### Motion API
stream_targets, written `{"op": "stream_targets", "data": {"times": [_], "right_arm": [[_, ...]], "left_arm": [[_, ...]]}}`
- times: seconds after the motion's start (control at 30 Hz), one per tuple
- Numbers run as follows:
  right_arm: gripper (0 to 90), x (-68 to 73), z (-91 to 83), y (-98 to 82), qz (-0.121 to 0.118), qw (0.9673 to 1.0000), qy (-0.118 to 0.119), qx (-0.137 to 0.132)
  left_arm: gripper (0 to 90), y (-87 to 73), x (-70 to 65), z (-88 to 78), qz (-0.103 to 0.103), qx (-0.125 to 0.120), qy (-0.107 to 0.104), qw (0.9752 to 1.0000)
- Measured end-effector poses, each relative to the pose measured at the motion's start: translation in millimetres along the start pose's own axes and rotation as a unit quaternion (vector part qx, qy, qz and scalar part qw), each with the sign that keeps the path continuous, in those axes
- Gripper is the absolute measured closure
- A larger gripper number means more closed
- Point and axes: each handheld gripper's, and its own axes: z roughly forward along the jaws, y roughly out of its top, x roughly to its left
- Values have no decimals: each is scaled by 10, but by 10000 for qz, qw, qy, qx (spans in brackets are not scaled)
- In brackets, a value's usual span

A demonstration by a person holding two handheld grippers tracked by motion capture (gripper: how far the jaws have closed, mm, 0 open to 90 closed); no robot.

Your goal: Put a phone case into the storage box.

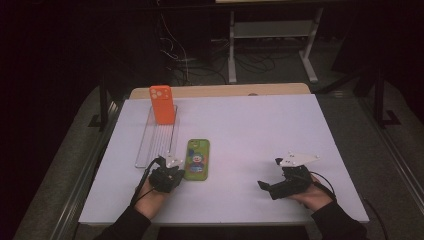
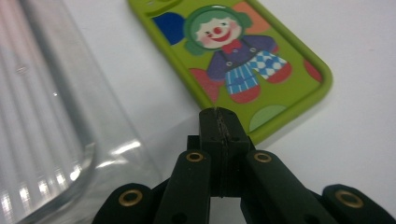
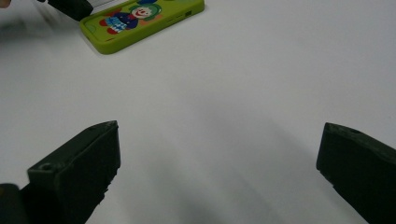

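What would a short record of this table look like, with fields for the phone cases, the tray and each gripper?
green case: green clown phone case lying flat on the white table, right of the tray
orange case: orange phone case standing upright at the tray's far end
tray: clear ribbed tray, lengthwise on the table's left
left gripper: left gripper shut, nothing between its fingers, tips at the green case's near corner
right gripper: right gripper open over bare table, holding nothing

Green clown phone case (image 1: 197, 159), flat, face up
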Motion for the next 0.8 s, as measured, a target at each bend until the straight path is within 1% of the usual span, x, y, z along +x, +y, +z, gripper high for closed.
{"op": "stream_targets", "data": {"times": [0.13,0.17,0.27,0.37,0.43,0.47,0.5,0.67,0.7,0.73,0.8], "right_arm": [[0,4,0,-1,7,10000,2,5],[0,4,0,-1,7,10000,4,2],[0,-1,-2,-4,-6,10000,-6,-11],[0,-6,-4,-10,-24,10000,-18,-21],[0,-11,-6,-14,-23,10000,-17,-10],[0,-10,-7,-15,-10,10000,-21,-7],[0,-11,-7,-16,-7,10000,-24,-6],[0,-2,-8,-17,-1,10000,-31,1],[0,-3,-11,-17,-5,10000,-31,0],[0,-5,-12,-19,-2,10000,-30,-7],[0,-9,-12,-23,37,10000,-23,7]], "left_arm": [[896,71,-96,57,138,-21,-136,9998],[896,96,-115,72,204,-39,-150,9997],[896,163,-163,127,314,-91,-192,9993],[896,206,-182,168,339,-118,-278,9990],[896,233,-179,193,338,-122,-377,9986],[896,249,-177,201,375,-85,-419,9984],[895,265,-185,224,313,-132,-465,9983],[894,328,-183,270,408,-119,-551,9976],[880,328,-183,264,345,-163,-606,9974],[853,334,-162,245,408,-168,-665,9968],[805,350,-144,208,353,-270,-800,9958]]}}
